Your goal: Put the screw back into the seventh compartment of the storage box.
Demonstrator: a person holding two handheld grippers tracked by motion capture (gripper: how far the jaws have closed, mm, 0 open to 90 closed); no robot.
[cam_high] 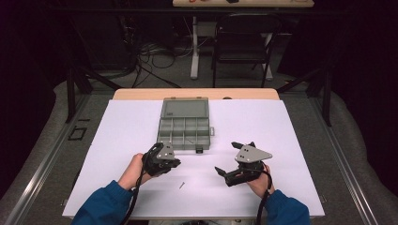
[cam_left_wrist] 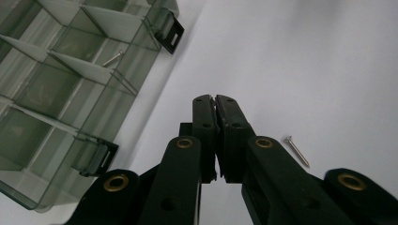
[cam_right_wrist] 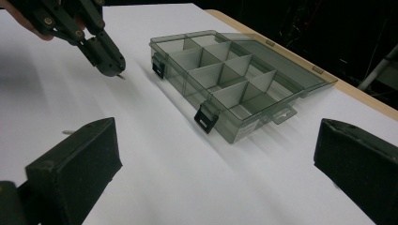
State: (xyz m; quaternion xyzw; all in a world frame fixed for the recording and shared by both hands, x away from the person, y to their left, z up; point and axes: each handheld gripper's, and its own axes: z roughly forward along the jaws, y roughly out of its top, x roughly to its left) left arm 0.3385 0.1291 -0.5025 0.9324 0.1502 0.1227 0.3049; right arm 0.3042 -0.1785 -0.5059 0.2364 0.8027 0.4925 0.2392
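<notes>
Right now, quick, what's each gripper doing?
Left gripper: closed, seemingly pinching a small screw at its tip.
Right gripper: open, holding nothing.

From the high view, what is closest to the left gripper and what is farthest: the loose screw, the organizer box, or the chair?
1. Loose screw, on the paper just right of the left gripper.
2. Organizer box, open, just beyond; nearly as close.
3. Folding chair, far behind the table.

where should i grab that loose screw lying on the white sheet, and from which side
Take the screw by the middle of its shank, coming straight down from above with the jaws closing across its length. It lies flat on the white sheet, thin and apart from the box, so a side approach would likely just push it along.
</notes>
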